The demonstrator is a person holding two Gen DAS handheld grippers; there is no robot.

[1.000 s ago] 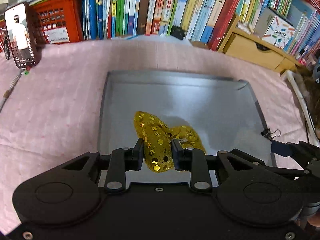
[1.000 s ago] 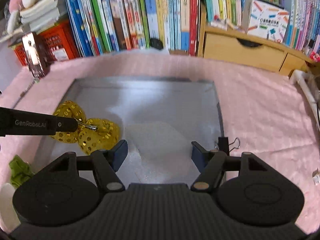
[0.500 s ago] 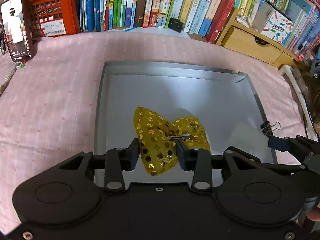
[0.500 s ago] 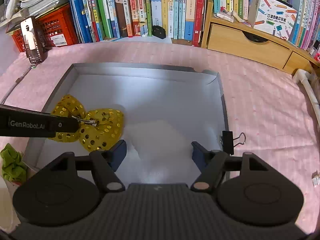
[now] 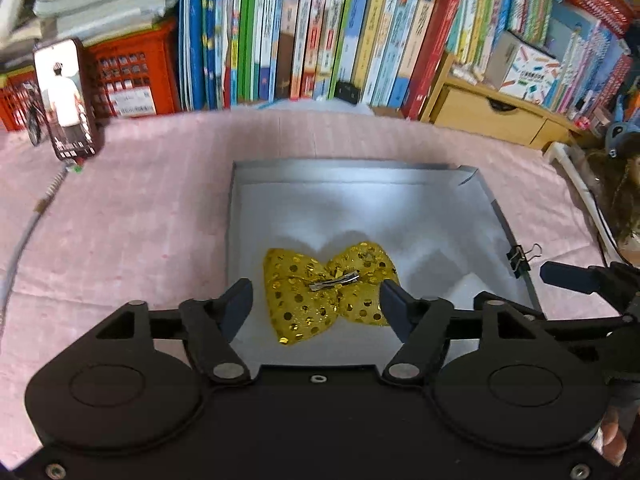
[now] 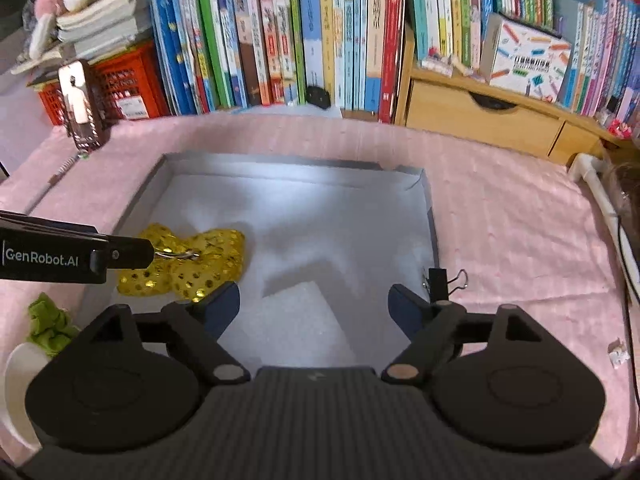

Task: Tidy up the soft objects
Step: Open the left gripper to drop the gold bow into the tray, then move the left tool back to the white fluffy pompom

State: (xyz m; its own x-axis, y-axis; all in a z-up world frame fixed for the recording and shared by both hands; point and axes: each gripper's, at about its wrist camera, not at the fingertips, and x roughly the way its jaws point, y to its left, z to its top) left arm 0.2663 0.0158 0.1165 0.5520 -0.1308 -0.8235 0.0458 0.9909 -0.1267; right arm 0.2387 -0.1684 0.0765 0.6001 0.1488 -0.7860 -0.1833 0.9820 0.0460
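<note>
Pink cloth (image 5: pixel 132 216) under grey tray (image 5: pixel 230 208); gold bow (image 5: pixel 328 286) released inside, left gripper (image 5: pixel 316 300) and empty right gripper (image 6: pixel 314 302) jaws opening. Next, likely green cloth (image 6: pixel 50 322).

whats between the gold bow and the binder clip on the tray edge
Only bare white tray lining lies between the gold bow and the binder clip on the tray edge; both wrist views show it.
</note>
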